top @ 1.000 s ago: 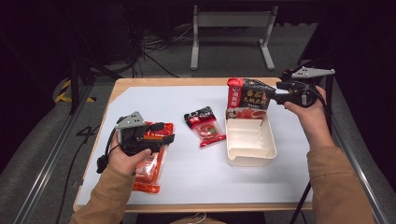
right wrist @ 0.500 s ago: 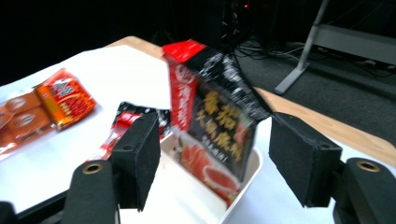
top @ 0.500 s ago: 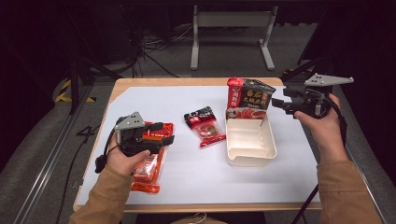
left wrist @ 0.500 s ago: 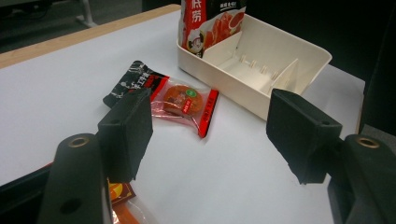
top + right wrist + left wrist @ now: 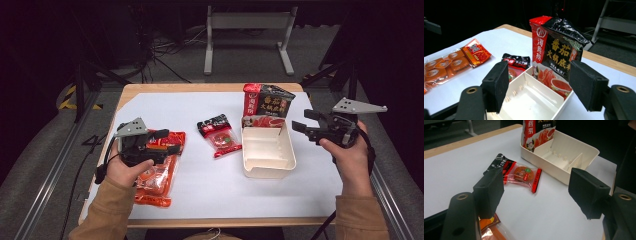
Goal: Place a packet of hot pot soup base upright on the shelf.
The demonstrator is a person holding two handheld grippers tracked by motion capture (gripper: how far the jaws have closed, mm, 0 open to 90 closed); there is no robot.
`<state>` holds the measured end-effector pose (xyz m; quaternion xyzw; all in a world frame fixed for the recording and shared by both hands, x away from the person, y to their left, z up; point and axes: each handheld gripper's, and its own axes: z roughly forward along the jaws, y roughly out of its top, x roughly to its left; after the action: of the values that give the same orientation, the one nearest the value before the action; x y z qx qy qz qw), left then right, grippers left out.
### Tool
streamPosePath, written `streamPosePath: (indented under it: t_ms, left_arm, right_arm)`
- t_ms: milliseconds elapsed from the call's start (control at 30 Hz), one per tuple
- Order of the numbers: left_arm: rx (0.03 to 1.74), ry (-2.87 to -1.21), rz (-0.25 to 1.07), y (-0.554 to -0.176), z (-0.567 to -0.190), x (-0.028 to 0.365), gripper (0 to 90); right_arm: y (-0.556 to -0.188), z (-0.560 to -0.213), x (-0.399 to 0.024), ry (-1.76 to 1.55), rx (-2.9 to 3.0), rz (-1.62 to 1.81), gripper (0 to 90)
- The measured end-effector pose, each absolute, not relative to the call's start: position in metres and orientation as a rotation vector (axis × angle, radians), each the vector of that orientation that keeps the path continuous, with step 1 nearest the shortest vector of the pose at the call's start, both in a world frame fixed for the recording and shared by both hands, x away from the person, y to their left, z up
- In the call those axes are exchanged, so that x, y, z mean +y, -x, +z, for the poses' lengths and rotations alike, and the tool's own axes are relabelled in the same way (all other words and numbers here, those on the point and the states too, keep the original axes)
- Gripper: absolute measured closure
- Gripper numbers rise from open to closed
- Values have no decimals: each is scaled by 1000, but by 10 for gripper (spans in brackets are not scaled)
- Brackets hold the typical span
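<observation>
A white divided tray (image 5: 268,150) sits right of centre on the table. A black and red pouch (image 5: 266,102) stands upright in its far compartment. My right gripper (image 5: 300,129) hovers just right of the tray and points left at it; its jaws have just been opening and are open with nothing between them. In the right gripper view the pouch (image 5: 556,47) rises beyond the open right gripper (image 5: 539,85). My left gripper (image 5: 167,141) hangs over an orange snack packet (image 5: 157,175); its jaws have just been opening and hold nothing. A small red packet (image 5: 220,136) lies between the hands.
White paper (image 5: 200,195) covers the wooden table, with bare room along its near edge. In the left gripper view the small red packet (image 5: 521,173) lies ahead, with the tray (image 5: 554,171) behind it. A metal frame (image 5: 247,30) stands on the dark floor beyond.
My right gripper has drawn back from the pouch, to the right and toward the person, leaving the pouch standing in the tray. The left hand has stayed over the orange packet.
</observation>
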<state>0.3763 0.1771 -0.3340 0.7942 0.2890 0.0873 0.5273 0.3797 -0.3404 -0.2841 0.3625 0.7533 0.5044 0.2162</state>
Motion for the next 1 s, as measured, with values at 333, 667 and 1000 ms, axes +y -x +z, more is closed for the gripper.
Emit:
streamPosePath:
  t_ms: [333, 667, 1000]
  left_arm:
    - [733, -1889, 249, -382, -326, 194, 285]
    - [741, -1934, 327, -393, -321, 214, 251]
    - [773, -1930, 359, -404, -326, 234, 221]
  right_arm:
    - [-375, -294, -331, -976, 2107, 1389, 314]
    - [-375, -302, -330, -982, 2125, 1372, 315]
    - [-373, -310, -336, -1022, 2128, 1352, 314]
